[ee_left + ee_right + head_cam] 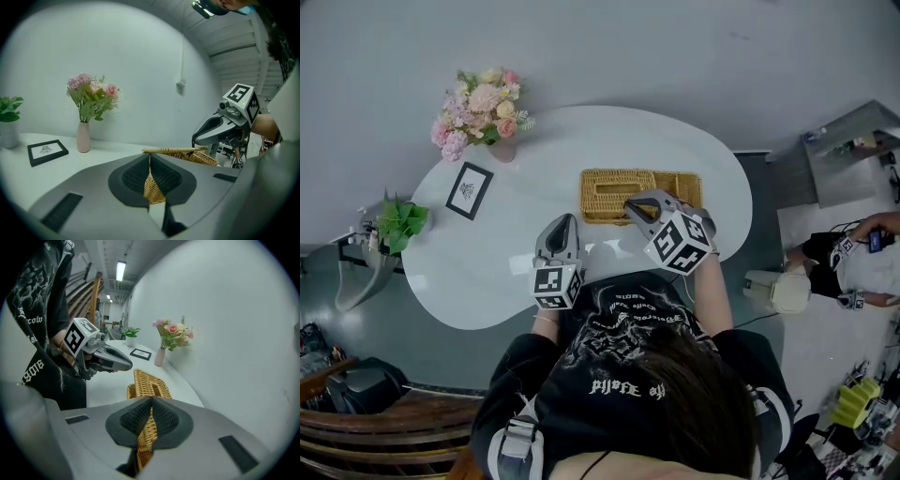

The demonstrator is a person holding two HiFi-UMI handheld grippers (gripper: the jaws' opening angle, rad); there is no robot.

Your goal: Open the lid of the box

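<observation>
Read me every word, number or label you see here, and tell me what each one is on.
No text reads clearly.
Shirt: gothic lettering, too ornate and blurred to quote.
Framed picture: marks too small to read.
Cubes on left gripper and right gripper: square markers, no words.
Box, lid: no label.

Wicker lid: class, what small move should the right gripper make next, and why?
Probably raise the right gripper straight up a little. Its fingers are shut on the lid's edge, and the lid lies barely above the box, covering it. The left gripper is shut on the box's wicker, so the box should stay put.
</observation>
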